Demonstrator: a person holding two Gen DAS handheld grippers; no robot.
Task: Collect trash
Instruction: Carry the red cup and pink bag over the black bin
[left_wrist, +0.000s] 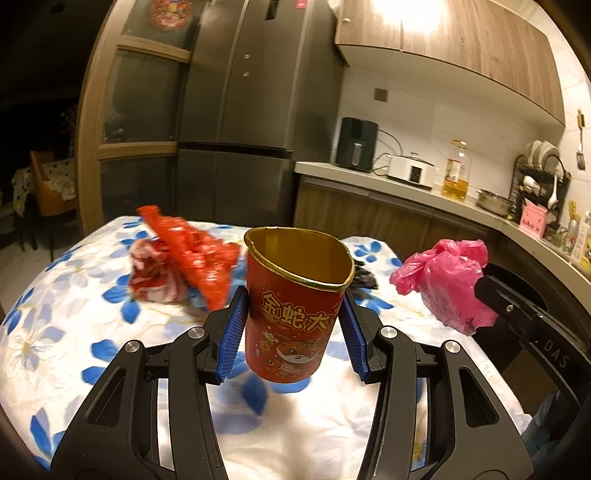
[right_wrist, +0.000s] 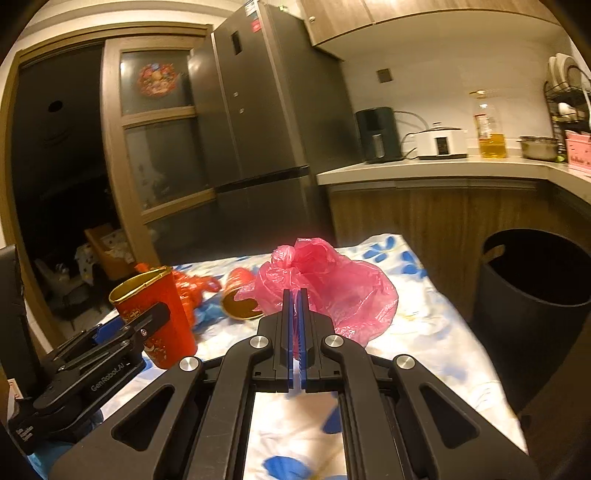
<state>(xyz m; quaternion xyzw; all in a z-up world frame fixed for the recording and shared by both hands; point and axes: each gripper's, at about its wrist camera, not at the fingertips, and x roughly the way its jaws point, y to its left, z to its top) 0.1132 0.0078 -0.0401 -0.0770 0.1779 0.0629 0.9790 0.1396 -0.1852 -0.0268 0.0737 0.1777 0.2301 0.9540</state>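
A red paper cup (left_wrist: 295, 306) with a gold rim and gold lettering hangs above the flowered tablecloth, squeezed out of round between the blue pads of my left gripper (left_wrist: 293, 306), which is shut on it. The same cup (right_wrist: 155, 314) shows at the left of the right wrist view. My right gripper (right_wrist: 294, 295) is shut on a crumpled pink plastic bag (right_wrist: 332, 291), held clear of the table; this bag (left_wrist: 447, 280) also appears at the right of the left wrist view. A crumpled red wrapper (left_wrist: 192, 254) and a second red cup (right_wrist: 240, 299) on its side lie on the table.
A black bin (right_wrist: 535, 288) with an open top stands on the floor right of the table (right_wrist: 424, 332). Beyond are a grey refrigerator (right_wrist: 258, 110) and a kitchen counter (right_wrist: 424, 170) with appliances, an oil bottle and a dish rack. A dark doorway is at the left.
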